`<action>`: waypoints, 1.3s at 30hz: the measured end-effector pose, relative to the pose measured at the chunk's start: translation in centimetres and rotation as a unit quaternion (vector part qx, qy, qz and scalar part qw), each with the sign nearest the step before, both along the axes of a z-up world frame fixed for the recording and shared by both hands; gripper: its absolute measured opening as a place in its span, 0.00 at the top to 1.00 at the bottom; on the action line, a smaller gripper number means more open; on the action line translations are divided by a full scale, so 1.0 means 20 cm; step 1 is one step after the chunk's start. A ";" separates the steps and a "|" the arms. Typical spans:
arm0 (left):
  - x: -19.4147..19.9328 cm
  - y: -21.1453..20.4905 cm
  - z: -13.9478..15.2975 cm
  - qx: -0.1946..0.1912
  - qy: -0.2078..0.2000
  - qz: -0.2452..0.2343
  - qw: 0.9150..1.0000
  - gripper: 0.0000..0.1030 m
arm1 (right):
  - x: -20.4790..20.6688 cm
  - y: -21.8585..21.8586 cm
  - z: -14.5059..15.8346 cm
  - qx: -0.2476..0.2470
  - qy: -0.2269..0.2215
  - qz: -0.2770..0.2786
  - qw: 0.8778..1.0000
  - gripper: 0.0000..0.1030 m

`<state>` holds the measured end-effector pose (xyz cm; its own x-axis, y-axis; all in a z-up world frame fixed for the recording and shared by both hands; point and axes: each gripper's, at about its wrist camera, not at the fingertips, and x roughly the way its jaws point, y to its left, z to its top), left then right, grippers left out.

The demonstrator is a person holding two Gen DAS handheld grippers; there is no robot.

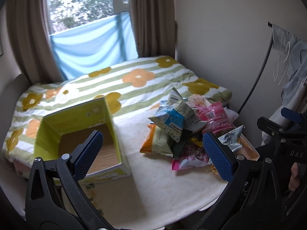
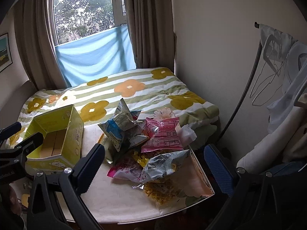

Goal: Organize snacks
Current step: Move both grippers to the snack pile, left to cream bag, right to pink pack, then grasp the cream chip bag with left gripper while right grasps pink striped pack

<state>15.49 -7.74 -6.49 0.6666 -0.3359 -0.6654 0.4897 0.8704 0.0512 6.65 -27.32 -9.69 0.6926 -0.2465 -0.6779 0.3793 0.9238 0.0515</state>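
A heap of snack bags [image 1: 190, 126] [image 2: 145, 145] lies on the right half of a cream table [image 1: 153, 182] [image 2: 115, 197]. On top sit a blue-and-white bag [image 1: 169, 119] [image 2: 115, 130] and a pink bag [image 1: 211, 115] [image 2: 163, 136]; an orange bag [image 1: 156, 142] pokes out at the left. An open yellow-green cardboard box [image 1: 76, 132] [image 2: 55, 134] stands empty on the table's left. My left gripper [image 1: 151, 153] hovers open above the table between box and heap. My right gripper [image 2: 157, 164] is open over the heap's near side, holding nothing.
Behind the table lies a bed with a green-striped flowered blanket [image 1: 119, 80] [image 2: 130, 88], below a curtained window. A clothes rack with hangers and garments [image 2: 284, 80] stands at the right, close to the table's edge. A hand [image 1: 294, 176] holds the other gripper.
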 end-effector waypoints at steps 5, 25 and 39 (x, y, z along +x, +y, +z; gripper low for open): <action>0.22 -0.15 -0.16 0.024 0.035 -0.036 0.998 0.00 | 0.18 -0.15 -0.11 0.028 0.031 -0.007 0.999 0.00; 0.79 -0.78 -0.75 0.191 0.114 -0.139 0.965 0.00 | 0.83 -0.48 -0.61 0.058 0.215 0.034 0.974 0.00; 0.83 -0.85 -0.90 0.237 0.122 -0.168 0.949 0.38 | 0.92 -0.48 -0.76 0.070 0.253 0.045 0.964 0.00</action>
<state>32.03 -24.80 -24.47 0.3820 -0.1276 -0.9153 0.7832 0.5704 0.2474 25.11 -36.99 -24.93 0.2780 -0.0826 -0.9570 0.3074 0.9515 0.0072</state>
